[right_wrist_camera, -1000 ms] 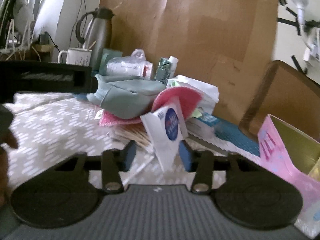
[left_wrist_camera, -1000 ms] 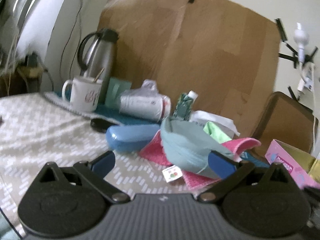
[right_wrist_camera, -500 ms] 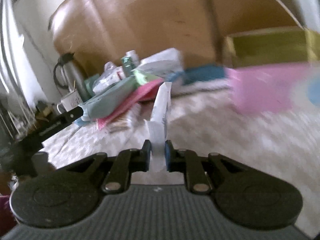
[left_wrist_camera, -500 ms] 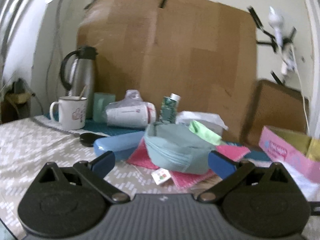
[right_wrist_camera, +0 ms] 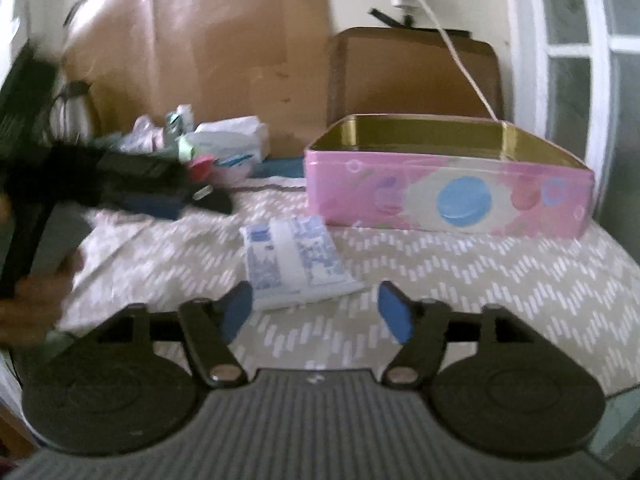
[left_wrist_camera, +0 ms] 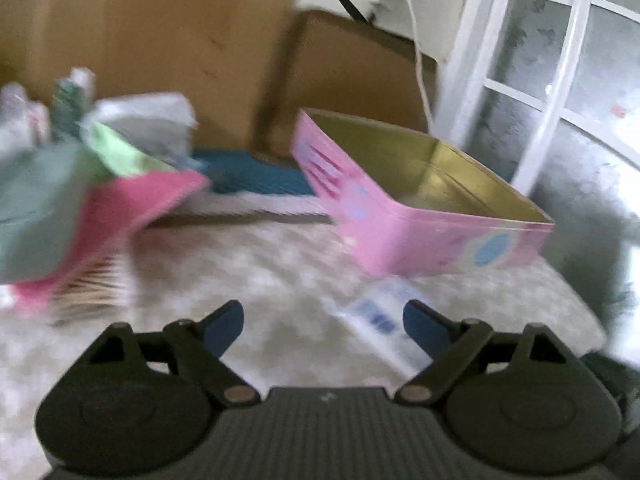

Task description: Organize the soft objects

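A white and blue soft packet (right_wrist_camera: 296,260) lies flat on the patterned cloth, just ahead of my open, empty right gripper (right_wrist_camera: 316,308). It also shows blurred in the left wrist view (left_wrist_camera: 380,320), between the open fingers of my left gripper (left_wrist_camera: 324,320), which holds nothing. A pink tin box (right_wrist_camera: 448,196) with a gold inside stands open behind the packet, and shows in the left wrist view (left_wrist_camera: 424,216) too. A pile of soft things, a grey-green pouch (left_wrist_camera: 36,208), a pink cloth (left_wrist_camera: 132,204) and a green cloth (left_wrist_camera: 116,152), lies at the left.
The left hand-held gripper (right_wrist_camera: 120,176) reaches in from the left in the right wrist view. A white tissue pack (right_wrist_camera: 232,140), a kettle (right_wrist_camera: 76,108) and cardboard sheets (right_wrist_camera: 224,52) stand behind. A window frame (left_wrist_camera: 520,80) is at the right.
My right gripper carried the packet to the right, opened and let it drop flat in front of the pink tin. My left gripper swung right, away from the pile.
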A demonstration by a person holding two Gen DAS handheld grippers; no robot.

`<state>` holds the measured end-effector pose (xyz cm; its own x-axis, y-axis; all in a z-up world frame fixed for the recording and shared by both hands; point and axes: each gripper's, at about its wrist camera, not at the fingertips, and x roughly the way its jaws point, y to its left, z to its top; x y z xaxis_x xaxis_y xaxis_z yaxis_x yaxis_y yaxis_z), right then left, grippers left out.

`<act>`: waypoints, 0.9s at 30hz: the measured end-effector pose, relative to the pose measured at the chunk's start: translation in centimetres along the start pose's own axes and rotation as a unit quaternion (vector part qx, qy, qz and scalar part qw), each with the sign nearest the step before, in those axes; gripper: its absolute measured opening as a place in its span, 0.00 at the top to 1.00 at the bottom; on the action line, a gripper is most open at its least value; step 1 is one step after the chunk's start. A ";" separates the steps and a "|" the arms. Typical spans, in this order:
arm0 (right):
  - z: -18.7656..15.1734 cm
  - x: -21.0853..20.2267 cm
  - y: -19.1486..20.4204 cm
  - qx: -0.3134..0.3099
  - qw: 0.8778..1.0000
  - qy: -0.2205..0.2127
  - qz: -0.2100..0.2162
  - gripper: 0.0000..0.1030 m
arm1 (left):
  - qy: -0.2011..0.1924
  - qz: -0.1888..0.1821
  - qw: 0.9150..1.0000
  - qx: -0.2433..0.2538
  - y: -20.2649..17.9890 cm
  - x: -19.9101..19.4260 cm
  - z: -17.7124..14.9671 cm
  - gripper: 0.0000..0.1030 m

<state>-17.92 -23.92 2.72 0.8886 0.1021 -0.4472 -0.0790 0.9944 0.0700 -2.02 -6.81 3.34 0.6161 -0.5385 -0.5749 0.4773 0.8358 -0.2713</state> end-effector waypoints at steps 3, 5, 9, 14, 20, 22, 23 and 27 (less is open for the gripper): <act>0.4 1.4 0.4 -0.029 1.000 0.004 0.001 0.23 | 0.040 -0.034 0.998 -0.032 -0.1 1.7 1.0 0.24; 0.6 2.3 0.3 -0.033 0.999 0.010 0.002 0.15 | 0.070 -0.063 0.994 -0.056 -0.3 2.6 1.0 0.35; 1.0 4.3 -0.1 -0.027 0.998 0.043 0.031 0.21 | 0.084 -0.067 0.992 -0.065 -1.1 3.7 0.1 0.44; 0.6 3.5 0.5 -0.043 0.998 0.011 0.039 0.26 | 0.079 -0.070 0.992 -0.064 -1.5 3.0 -0.3 0.58; 1.9 1.0 1.0 -0.077 0.994 -0.073 -0.004 0.26 | 0.026 -0.083 0.996 -0.025 -3.7 0.8 1.9 0.58; 2.9 0.1 0.3 -0.070 0.993 -0.097 -0.011 0.26 | 0.010 -0.089 0.996 -0.012 -4.6 0.3 2.9 0.58; 3.2 -0.2 -0.1 -0.069 0.991 -0.110 -0.018 0.26 | 0.002 -0.092 0.996 0.000 -5.3 0.2 3.4 0.58; 5.2 0.5 -2.2 -0.073 0.986 -0.137 -0.058 0.26 | -0.023 -0.091 0.995 0.046 -8.3 1.6 5.8 0.57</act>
<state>-14.94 -26.16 6.97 0.9827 -0.0037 -0.1854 -0.0161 0.9943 -0.1053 -1.38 -15.23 9.17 0.5417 -0.6859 -0.4858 0.6380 0.7119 -0.2937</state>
